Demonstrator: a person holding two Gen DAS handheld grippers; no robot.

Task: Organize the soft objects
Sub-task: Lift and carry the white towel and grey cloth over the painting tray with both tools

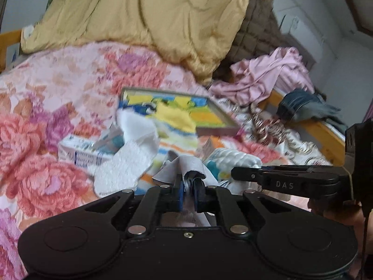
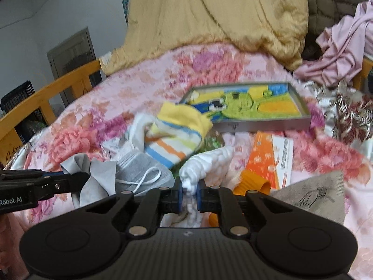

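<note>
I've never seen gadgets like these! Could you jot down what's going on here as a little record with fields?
Place: a bed with a pink floral bedspread, cluttered
Left gripper: shut on a grey cloth
Right gripper: shut on a white knobbly fabric item
Nearby soft things: striped sock, grey face mask, white towel
Other items: picture tray, orange packet
Behind: yellow quilt, pink garment
</note>
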